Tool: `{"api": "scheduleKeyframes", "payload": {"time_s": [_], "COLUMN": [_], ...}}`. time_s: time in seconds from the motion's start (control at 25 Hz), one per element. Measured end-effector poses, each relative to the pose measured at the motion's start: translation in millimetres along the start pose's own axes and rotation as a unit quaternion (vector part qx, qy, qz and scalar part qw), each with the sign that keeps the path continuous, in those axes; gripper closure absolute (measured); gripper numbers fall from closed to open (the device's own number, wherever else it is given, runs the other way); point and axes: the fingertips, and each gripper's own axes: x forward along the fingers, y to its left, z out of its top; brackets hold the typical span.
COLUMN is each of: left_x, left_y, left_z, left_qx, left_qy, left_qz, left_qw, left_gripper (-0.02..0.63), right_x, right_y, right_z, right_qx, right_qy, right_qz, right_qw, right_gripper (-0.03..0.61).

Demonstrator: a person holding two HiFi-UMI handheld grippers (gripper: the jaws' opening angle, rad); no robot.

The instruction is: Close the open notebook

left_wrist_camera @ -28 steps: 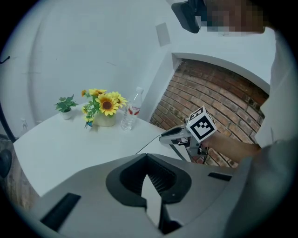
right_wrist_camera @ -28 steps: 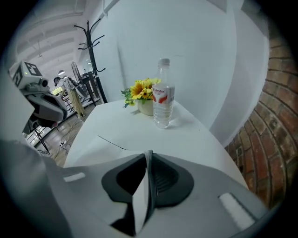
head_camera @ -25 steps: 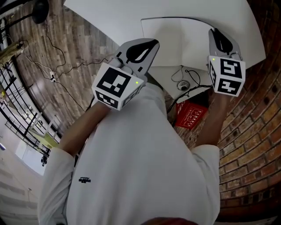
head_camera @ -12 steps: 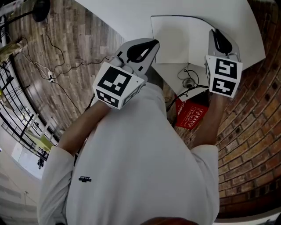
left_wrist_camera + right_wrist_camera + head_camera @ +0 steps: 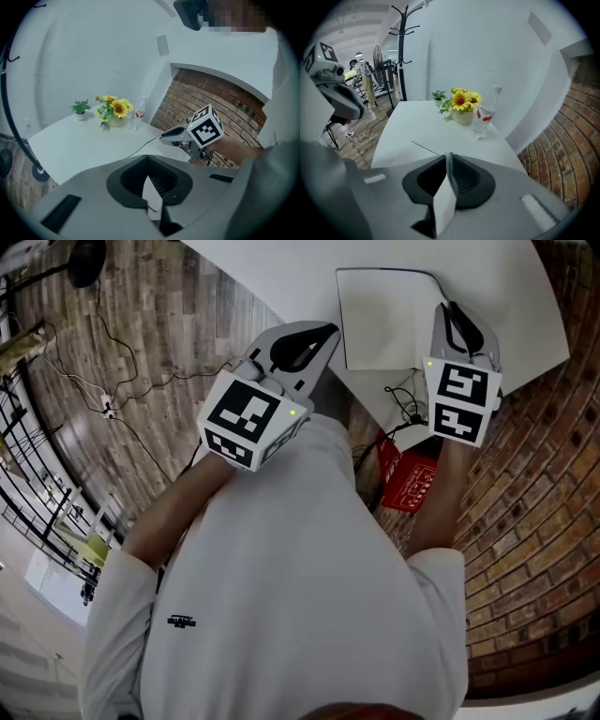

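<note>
Apparently the approach step is what is in hand: nothing is being gripped, and the flat white rectangular notebook (image 5: 384, 320) is lying untouched on the round white table (image 5: 281, 268), towards its far side as the head view shows it. It is showing as one plain pale sheet with a thin dark line along its far edge (whether a cover is lying folded out or not, I cannot tell from this height).

The left gripper (image 5: 323, 334) is hanging off the table's near rim, close in front of the person's chest, tilted gently downward, with its tips pressed together and nothing between them. The right gripper (image 5: 453, 313) is pointing down more steeply and is hovering just beside the notebook's near right corner without touching it; its tips are also meeting on nothing. Both forearms are bent and tucked in against the white shirt.

Judging from this, the next move is calling for one pair of tongs to part, come down to a free edge of the cover or page, pinch it and swing it over onto the other half, while the second gripper is steadying the book. The thin, flat edge is looking hard to catch, so a low, shallow entry would probably help.
</note>
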Motion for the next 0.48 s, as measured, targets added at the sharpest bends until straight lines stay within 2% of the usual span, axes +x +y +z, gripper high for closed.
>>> {"api": "scheduleKeyframes", "payload": {"time_s": [0.48], "left_x": [-24], "left_y": [32], "left_z": [-17], "left_qx": [-0.002], "left_qy": [0.006], "left_qz": [-0.008], "left_qw": [0.9999], "left_gripper": [0.604], "right_x": [11], "right_y": [35], "right_z": [2], "right_qx": [0.018], "right_qy": [0.014], "right_qz": [-0.028], "right_qw": [0.999], "right_gripper": [0.515]}}
